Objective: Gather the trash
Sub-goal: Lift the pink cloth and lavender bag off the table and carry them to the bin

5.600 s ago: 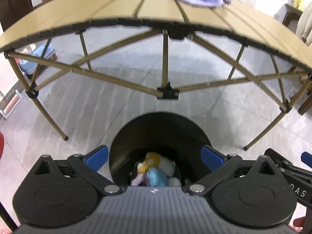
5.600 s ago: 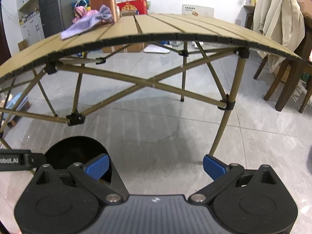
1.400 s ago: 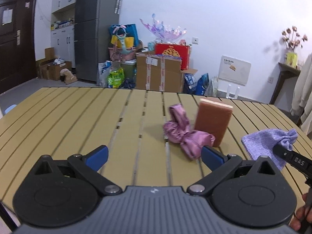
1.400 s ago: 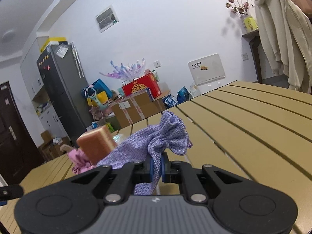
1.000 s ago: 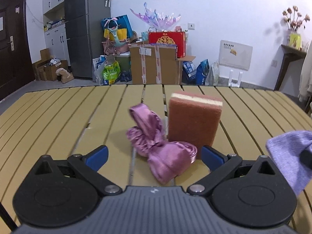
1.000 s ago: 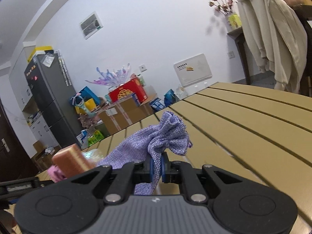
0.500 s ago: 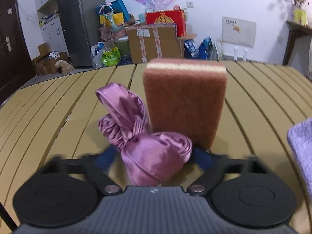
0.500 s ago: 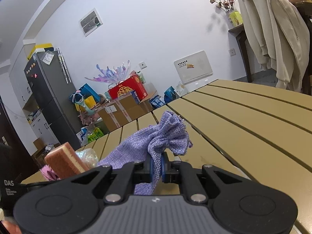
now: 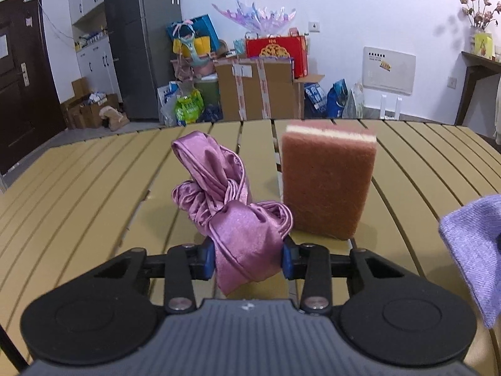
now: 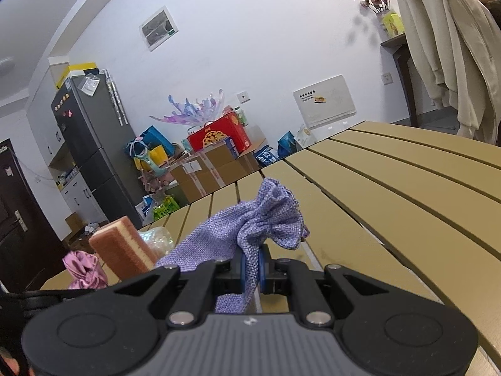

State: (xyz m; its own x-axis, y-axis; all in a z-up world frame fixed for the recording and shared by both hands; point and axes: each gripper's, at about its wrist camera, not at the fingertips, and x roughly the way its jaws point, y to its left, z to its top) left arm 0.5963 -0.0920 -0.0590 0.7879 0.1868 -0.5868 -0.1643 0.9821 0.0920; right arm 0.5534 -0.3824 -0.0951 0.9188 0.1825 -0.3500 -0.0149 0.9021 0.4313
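Pickup step: left gripper (image 9: 249,258) pinching knotted pink satin cloth (image 9: 233,206) beside upright brown sponge block (image 9: 327,181); right gripper (image 10: 250,271) pinching lilac woven pouch (image 10: 250,227). Next: lift both w/o tipping sponge, carry to bin.

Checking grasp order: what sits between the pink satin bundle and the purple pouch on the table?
The sponge, standing on edge, seen in the right wrist view between bundle and pouch.

I see a slatted tan tabletop (image 9: 94,188) filling the foreground. Background at 12 o'clock: taped cardboard boxes (image 9: 255,91) with a red gift box (image 9: 275,50) on top. Grey fridge (image 9: 141,40) at 11, dark door (image 9: 18,78) at 9. White wall panel (image 9: 389,69) at 1. Dried flowers in a vase (image 9: 480,22) on a shelf at 2. In the right wrist view, a beige coat (image 10: 447,47) hangs at 2.
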